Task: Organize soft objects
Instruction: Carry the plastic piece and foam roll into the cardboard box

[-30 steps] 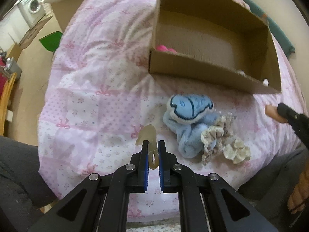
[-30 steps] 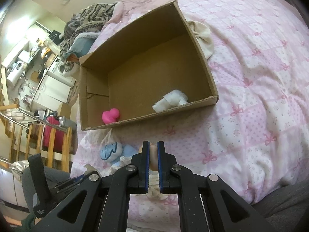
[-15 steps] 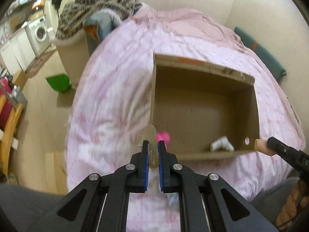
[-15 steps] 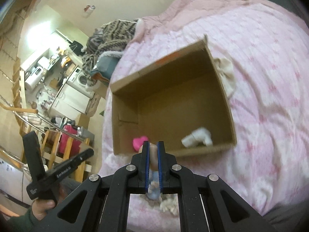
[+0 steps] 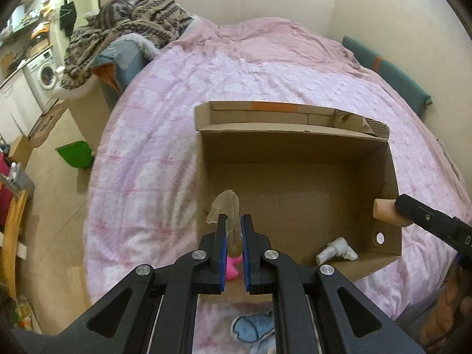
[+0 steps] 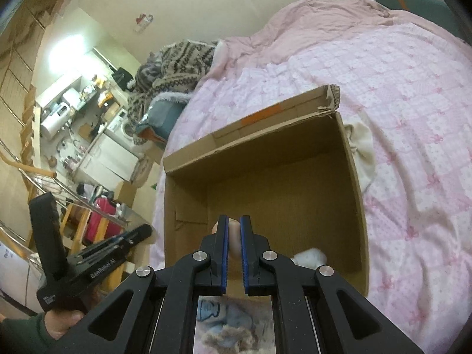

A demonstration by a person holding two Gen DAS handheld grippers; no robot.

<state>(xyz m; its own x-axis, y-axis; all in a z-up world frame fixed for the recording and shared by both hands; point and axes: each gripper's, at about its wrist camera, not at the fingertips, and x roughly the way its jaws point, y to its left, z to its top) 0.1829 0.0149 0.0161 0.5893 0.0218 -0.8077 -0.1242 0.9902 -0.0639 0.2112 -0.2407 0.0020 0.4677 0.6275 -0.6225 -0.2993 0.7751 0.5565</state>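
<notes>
Right gripper [image 6: 233, 234] clamps peach object [image 6: 234, 237] above cardboard box [image 6: 352, 177].

box [image 5: 295, 177]: open top, floor bare across centre and upper part of frame | obstacles inside: pink toy [image 5: 231, 270] lower left, white toy [image 5: 336, 250] lower right | right wall: peach object [image 5: 383, 211] overhangs rim

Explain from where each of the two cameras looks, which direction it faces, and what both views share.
Left wrist: sits on the left hand-held gripper, looking down over the near wall into the open brown cardboard box on the pink patterned bed cover; its fingers pinch a translucent beige soft piece, and the right hand-held gripper's tip enters at right.
Right wrist: sits on the right hand-held gripper, facing the same box from nearer its right side; it pinches a peach soft object, and the person's left hand shows.
Shared: box, bed, white soft item inside, blue plush toy.
</notes>
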